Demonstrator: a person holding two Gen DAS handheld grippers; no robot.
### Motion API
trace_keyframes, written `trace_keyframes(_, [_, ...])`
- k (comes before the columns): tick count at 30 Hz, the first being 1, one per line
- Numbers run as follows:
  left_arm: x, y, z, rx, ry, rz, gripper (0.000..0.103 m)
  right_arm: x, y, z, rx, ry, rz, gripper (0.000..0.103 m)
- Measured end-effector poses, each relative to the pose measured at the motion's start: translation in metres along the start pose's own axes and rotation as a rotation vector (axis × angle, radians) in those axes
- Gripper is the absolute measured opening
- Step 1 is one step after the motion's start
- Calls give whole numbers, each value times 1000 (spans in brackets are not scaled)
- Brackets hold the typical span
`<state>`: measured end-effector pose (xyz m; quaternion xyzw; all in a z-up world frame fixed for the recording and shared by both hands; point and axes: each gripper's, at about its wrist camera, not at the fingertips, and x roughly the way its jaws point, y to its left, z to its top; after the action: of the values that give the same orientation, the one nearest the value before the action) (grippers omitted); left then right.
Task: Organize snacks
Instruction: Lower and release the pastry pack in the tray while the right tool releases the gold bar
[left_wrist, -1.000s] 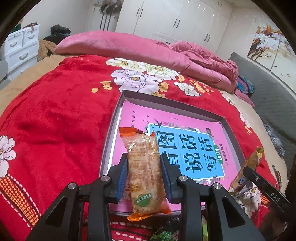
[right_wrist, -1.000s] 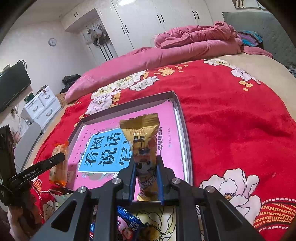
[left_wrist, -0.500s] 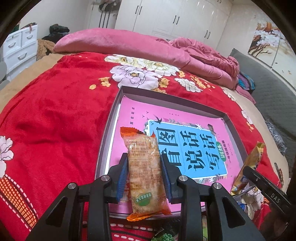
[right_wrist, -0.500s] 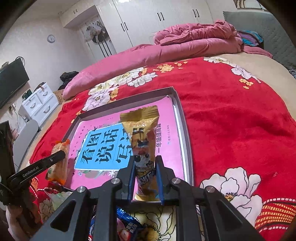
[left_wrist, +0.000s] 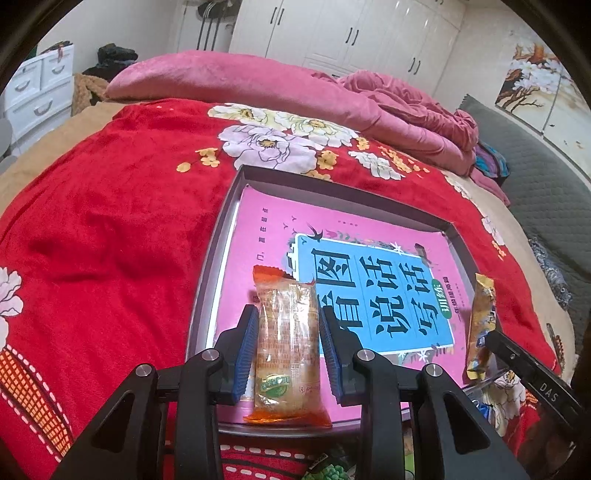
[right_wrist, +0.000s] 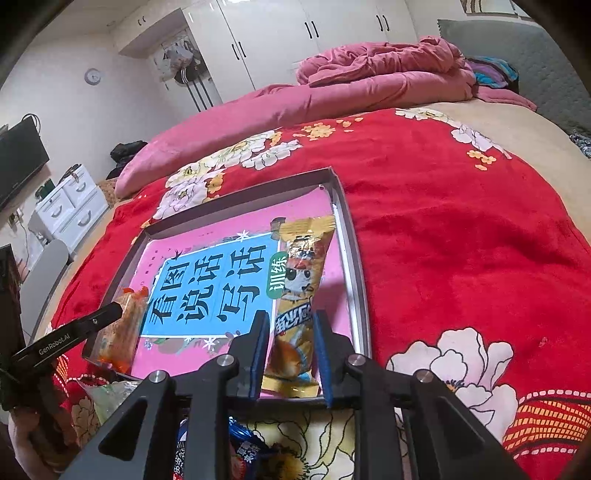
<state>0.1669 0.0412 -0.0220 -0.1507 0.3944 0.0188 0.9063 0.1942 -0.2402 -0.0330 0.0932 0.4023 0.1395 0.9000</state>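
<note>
A: What takes up most of the scene?

B: A bed (left_wrist: 92, 229) spread with a red flowered blanket (right_wrist: 461, 240), and a pink duvet (left_wrist: 258, 85) heaped along its far side. White wardrobes (left_wrist: 332, 33) line the wall behind.

A: And on the blanket?

B: A shallow grey tray (left_wrist: 207, 280) lies flat. A pink book with a blue title panel (left_wrist: 373, 295) covers nearly all of its floor.

A: Where are the snacks?

B: Two are held at the tray's near edge. The left claw (left_wrist: 288, 347) is clamped on an orange-ended snack packet (left_wrist: 286, 343); its blue pads press both long sides, and the packet stands over the tray's near left corner.

A: The other one?

B: The right claw (right_wrist: 290, 350) has a golden snack bar (right_wrist: 295, 295) between its pads, over the tray's right side just inside the rim. Its jaws are opening: a thin gap shows along the right pad, while the left pad looks to be against the wrapper.

A: Anything smaller?

B: More wrapped snacks (right_wrist: 240, 446) lie on the blanket below the claws, near the tray's front rim, partly hidden by the black arms.
</note>
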Motion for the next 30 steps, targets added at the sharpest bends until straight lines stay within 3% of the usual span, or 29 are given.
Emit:
trace_keyframes(11, [-2,2,0,-8,4,-18,35,-4,1,1,-4,-11,12,34])
trace_keyframes(16, [-5,3,1,-7,-3,-19,47,-7,0,1,-8,-23,20,40])
trace_keyframes(30, [-16,-2,-3,40,-19,-21,64,-21,-2,4,-30,-80,8,51])
